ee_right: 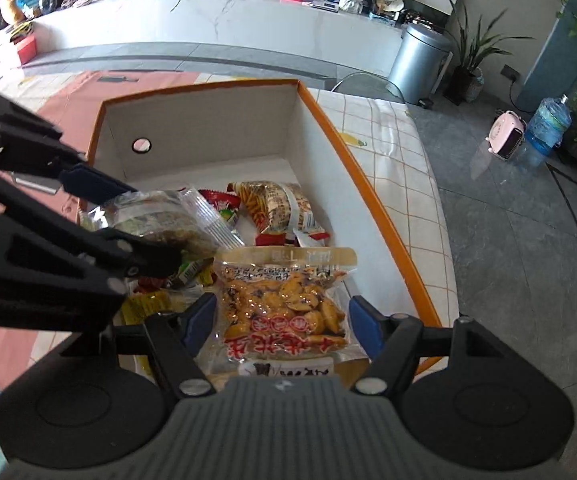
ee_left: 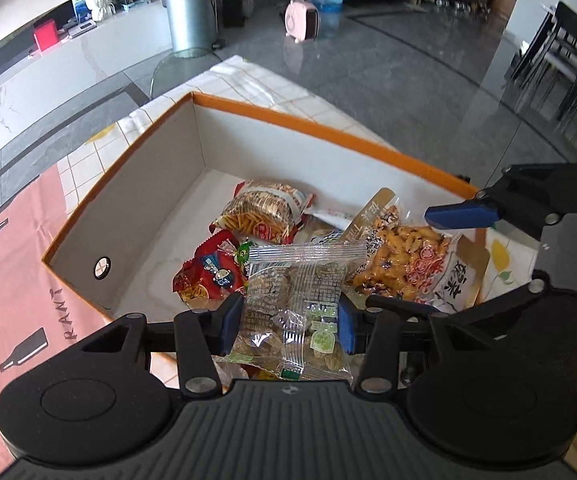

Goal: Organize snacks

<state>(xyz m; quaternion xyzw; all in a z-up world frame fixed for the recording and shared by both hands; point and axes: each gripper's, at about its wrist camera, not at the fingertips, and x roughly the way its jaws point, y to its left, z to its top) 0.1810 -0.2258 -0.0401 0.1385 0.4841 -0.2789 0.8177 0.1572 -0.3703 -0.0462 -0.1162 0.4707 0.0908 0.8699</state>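
Observation:
An orange-edged white box (ee_left: 288, 120) (ee_right: 368, 184) sits on the tablecloth and holds several snack packets. My left gripper (ee_left: 286, 322) is shut on a clear packet of green-labelled biscuits (ee_left: 296, 304) and holds it over the box's near edge; it also shows in the right wrist view (ee_right: 160, 216). My right gripper (ee_right: 282, 326) is open, its pads either side of a clear bag of orange coated peanuts (ee_right: 284, 304) (ee_left: 404, 256) that lies in the box. One right pad (ee_left: 460, 214) shows in the left wrist view.
In the box lie a bag of stick snacks (ee_left: 262, 210) (ee_right: 276, 204) and a red packet (ee_left: 208, 274). The tablecloth (ee_right: 392, 128) is checked white with a pink part (ee_left: 12, 264). A grey floor, a metal bin (ee_left: 190, 14) and a counter lie beyond.

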